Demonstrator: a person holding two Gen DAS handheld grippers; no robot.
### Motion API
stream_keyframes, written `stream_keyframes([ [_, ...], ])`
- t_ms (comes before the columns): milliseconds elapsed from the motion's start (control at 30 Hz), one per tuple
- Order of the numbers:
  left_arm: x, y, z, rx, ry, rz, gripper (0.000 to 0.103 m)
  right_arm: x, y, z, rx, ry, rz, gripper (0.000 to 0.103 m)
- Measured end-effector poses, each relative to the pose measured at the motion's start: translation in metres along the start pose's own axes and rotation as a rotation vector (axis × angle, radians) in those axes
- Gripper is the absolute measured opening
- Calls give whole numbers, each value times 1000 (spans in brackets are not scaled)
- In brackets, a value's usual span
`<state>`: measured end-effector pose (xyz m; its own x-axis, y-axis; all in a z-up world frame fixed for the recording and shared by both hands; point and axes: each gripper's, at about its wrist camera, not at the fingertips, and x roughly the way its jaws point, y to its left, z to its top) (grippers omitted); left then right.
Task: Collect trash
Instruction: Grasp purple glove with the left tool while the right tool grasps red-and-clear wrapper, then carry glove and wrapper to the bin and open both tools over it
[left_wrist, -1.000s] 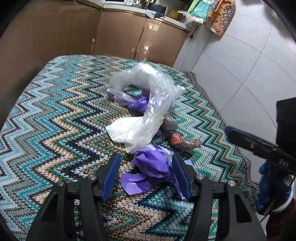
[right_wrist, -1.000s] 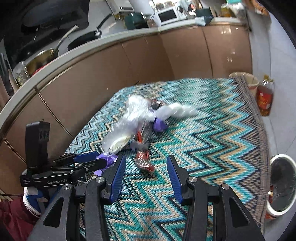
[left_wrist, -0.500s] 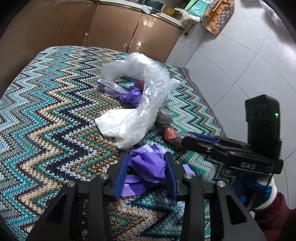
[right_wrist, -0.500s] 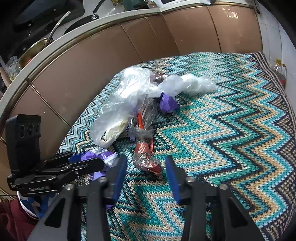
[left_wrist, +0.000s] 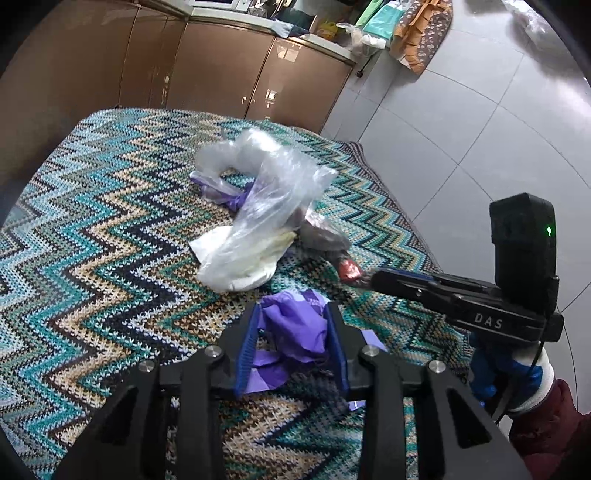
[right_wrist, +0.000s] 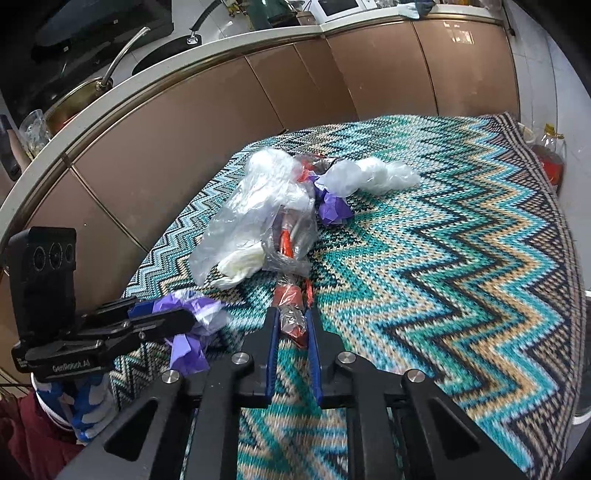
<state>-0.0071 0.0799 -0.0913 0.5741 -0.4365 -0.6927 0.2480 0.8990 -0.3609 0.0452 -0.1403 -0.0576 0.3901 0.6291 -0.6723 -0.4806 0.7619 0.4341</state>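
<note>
A pile of trash lies on the zigzag knit cloth (left_wrist: 92, 258). My left gripper (left_wrist: 291, 314) is shut on a crumpled purple plastic bag (left_wrist: 295, 325); it also shows in the right wrist view (right_wrist: 192, 314). My right gripper (right_wrist: 290, 321) is shut on a red and clear wrapper (right_wrist: 291, 306), whose red end shows in the left wrist view (left_wrist: 349, 267). Beyond lie a clear plastic bag (left_wrist: 266, 192), a white bag (left_wrist: 240, 266), another purple scrap (right_wrist: 334, 208) and a white crumpled bag (right_wrist: 373, 173).
Brown cabinet fronts (right_wrist: 184, 147) run behind the cloth. Grey tiled floor (left_wrist: 461, 129) lies to the right. A bottle of amber liquid (right_wrist: 550, 158) stands past the cloth's far right edge. Pans sit on the counter (right_wrist: 92, 88).
Both grippers moved in and closed: the left onto the purple bag, the right onto the red wrapper. The right gripper came in beside the left one.
</note>
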Motion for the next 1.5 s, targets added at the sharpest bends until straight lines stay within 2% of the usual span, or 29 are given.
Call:
stream_keyframes([
  [333, -35, -15, -4, 32, -69, -12, 33, -58, 16, -26, -23, -53, -51, 12],
  [633, -62, -38, -4, 65, -121, -7, 33, -98, 33, -34, -55, -129, -67, 12],
  [867, -68, -64, 13, 121, -144, 4, 33, -132, 24, -45, -43, -208, -63, 12],
  [1200, -33, -125, 39, 208, -79, -56, 33, -174, -25, -71, 59, -305, -99, 12],
  [1500, 44, -206, 73, 343, 13, -111, 33, -211, -108, -103, 242, -386, -186, 12],
])
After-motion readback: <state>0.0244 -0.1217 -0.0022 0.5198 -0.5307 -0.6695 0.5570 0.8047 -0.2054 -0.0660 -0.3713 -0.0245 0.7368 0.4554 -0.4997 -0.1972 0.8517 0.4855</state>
